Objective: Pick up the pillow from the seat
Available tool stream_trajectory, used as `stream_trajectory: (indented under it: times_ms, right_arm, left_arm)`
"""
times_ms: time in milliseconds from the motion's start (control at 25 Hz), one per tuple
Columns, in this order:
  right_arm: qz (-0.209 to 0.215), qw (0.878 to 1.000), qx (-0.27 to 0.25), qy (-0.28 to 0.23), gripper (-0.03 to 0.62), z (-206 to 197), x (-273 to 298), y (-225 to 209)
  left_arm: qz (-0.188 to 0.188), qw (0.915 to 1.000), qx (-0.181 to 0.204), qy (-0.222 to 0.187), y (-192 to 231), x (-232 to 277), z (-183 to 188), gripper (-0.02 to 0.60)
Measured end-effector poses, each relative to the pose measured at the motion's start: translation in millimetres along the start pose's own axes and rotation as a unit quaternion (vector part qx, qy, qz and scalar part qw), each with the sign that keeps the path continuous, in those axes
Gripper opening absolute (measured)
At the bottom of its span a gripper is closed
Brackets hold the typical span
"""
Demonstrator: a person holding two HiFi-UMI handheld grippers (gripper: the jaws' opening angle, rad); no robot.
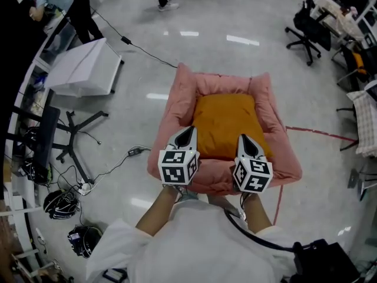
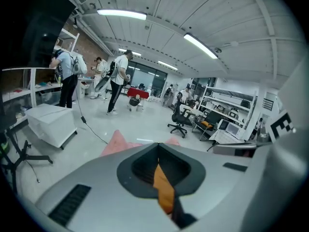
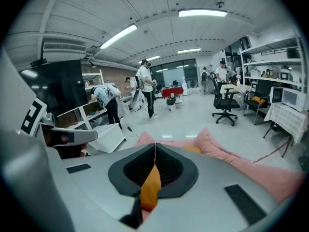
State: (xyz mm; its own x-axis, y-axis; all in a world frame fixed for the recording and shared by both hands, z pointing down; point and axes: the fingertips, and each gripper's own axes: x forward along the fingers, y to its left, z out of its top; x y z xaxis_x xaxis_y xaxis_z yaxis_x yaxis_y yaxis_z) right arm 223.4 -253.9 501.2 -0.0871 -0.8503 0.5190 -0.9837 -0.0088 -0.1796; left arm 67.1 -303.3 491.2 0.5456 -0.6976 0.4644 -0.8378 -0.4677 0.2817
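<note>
Pillow (image 1: pixel 227 122) orange, on pink seat (image 1: pixel 177 99), stretching away forward; left hand-held gripper (image 1: pixel 189 130) and right hand-held gripper (image 1: pixel 245 138) each pinching its near edge, side by side

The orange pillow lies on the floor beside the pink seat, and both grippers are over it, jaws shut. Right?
Not quite. The head view shows the pillow lying on the seat, inside its raised rim, not beside it. The rest holds: the left gripper and right gripper are over its near edge, jaws shut.
</note>
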Motion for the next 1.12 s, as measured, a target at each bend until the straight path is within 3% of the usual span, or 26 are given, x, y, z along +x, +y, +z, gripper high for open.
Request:
stream_trajectory:
  times_ms: [360,1040,1120]
  right_arm:
    - [-0.019,1.000,-0.013,-0.006,0.029,12,-5,-21]
    - [0.006,0.998,-0.044,0.033,0.034,54,46,-68]
    - [0.011,0.998,-0.047,0.039,0.035,55,54,-75]
  left_arm:
    - [0.000,1.0000,0.002,-0.003,-1,2,3,0.008]
    - [0.000,0.9999,-0.009,0.010,-5,61,38,0.011]
    - [0.000,0.9998,-0.012,0.018,-4,71,38,0.040]
